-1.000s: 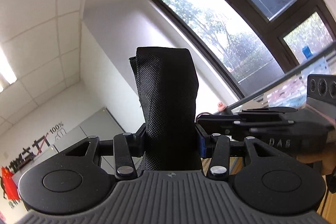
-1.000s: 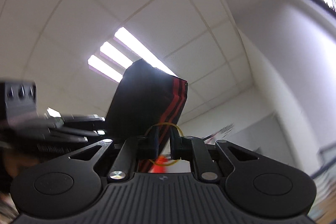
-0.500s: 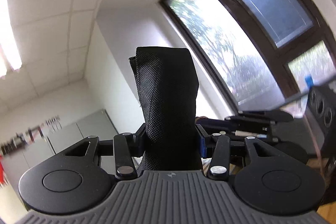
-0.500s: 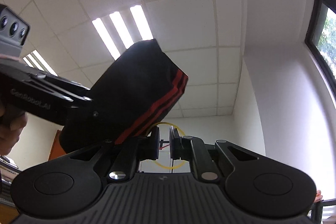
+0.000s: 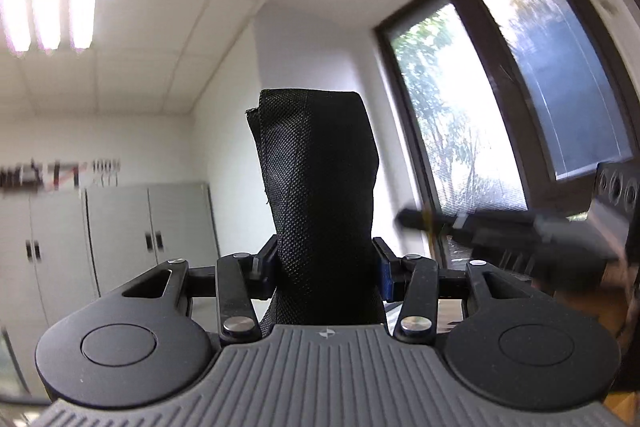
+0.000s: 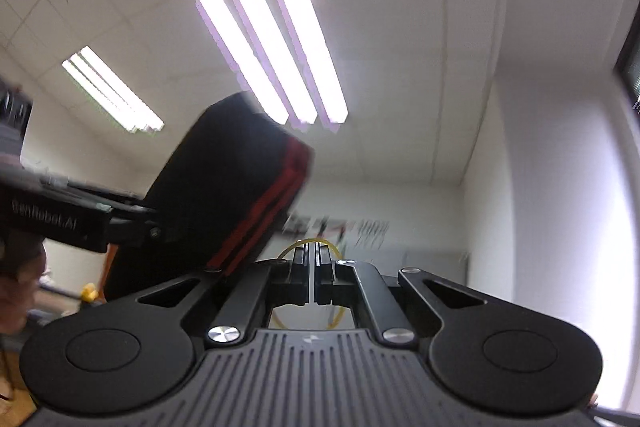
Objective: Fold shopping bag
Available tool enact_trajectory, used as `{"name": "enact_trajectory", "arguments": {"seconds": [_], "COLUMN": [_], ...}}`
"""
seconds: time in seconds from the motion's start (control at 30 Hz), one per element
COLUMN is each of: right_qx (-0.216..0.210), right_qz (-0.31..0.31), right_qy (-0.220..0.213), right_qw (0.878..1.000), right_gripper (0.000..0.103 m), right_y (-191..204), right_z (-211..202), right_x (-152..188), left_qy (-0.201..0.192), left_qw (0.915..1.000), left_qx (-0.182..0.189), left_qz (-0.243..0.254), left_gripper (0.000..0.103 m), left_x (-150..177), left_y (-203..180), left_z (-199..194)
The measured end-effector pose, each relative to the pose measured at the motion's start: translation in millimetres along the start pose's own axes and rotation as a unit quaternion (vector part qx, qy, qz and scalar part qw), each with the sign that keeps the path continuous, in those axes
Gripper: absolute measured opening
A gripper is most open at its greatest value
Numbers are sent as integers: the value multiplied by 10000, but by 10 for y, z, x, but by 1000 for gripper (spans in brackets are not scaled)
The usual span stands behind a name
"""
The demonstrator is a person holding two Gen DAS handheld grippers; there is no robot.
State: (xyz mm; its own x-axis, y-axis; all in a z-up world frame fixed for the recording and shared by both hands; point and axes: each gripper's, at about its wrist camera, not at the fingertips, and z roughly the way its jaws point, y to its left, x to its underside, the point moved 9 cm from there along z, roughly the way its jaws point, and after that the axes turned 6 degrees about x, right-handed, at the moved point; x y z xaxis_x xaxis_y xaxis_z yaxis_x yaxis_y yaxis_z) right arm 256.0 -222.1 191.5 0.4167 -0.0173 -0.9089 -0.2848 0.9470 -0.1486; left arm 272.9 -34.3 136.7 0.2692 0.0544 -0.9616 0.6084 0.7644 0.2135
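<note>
A folded black woven shopping bag [image 5: 320, 187] stands upright between the fingers of my left gripper [image 5: 324, 263], which is shut on it. In the right wrist view the same bag [image 6: 224, 187] shows a red stripe along its edge, up and to the left, with the left gripper [image 6: 156, 227] clamped on it. My right gripper [image 6: 311, 259] is apart from the bag, its jaws closing to a thin slit with nothing visible between the pads. A yellow rubber band [image 6: 336, 319] loops around its fingers. In the left wrist view the right gripper [image 5: 404, 217] is a blur to the right of the bag.
Both cameras point upward at the ceiling lights [image 6: 272, 47] and the white walls. Grey cabinets [image 5: 120, 227] stand at the left and a large window [image 5: 500, 107] at the right. A person's hand [image 6: 16, 287] holds the left gripper at the left edge.
Both grippers rolled, so the room swung round in both views. The right jaws drew together around the band. The left grip on the bag stayed the same.
</note>
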Motion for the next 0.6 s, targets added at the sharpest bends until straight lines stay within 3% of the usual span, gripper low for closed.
{"name": "enact_trajectory", "arguments": {"seconds": [0.03, 0.07, 0.13, 0.2, 0.33, 0.47, 0.6], "right_qx": [22, 33, -225, -879, -2022, -2380, -2739], "right_qz": [30, 60, 73, 73, -102, -600, -76], "right_qy": [-29, -62, -33, 253, 1119, 1407, 1800], "right_qw": [10000, 10000, 9997, 9958, 9729, 9591, 9447], "right_gripper": [24, 57, 61, 61, 69, 80, 82], "right_y": [-45, -112, -202, -265, -441, -642, -891], "right_z": [-17, -56, -98, -113, -56, -10, -44], "right_x": [-26, -63, -142, -205, -348, -497, -424], "left_qy": [2, 16, 42, 109, 166, 42, -122], "left_qw": [9999, 9995, 9990, 9987, 9985, 9977, 9960], "left_qx": [-24, -45, -66, -38, 84, 116, 61], "left_qz": [-166, -300, -432, -499, -520, -673, -880], "left_gripper": [48, 48, 48, 48, 49, 49, 49], "left_x": [76, 142, 222, 292, 332, 361, 370], "left_y": [16, 17, -5, -77, -292, -562, -841], "left_z": [20, 35, 56, 75, 99, 259, 394]}}
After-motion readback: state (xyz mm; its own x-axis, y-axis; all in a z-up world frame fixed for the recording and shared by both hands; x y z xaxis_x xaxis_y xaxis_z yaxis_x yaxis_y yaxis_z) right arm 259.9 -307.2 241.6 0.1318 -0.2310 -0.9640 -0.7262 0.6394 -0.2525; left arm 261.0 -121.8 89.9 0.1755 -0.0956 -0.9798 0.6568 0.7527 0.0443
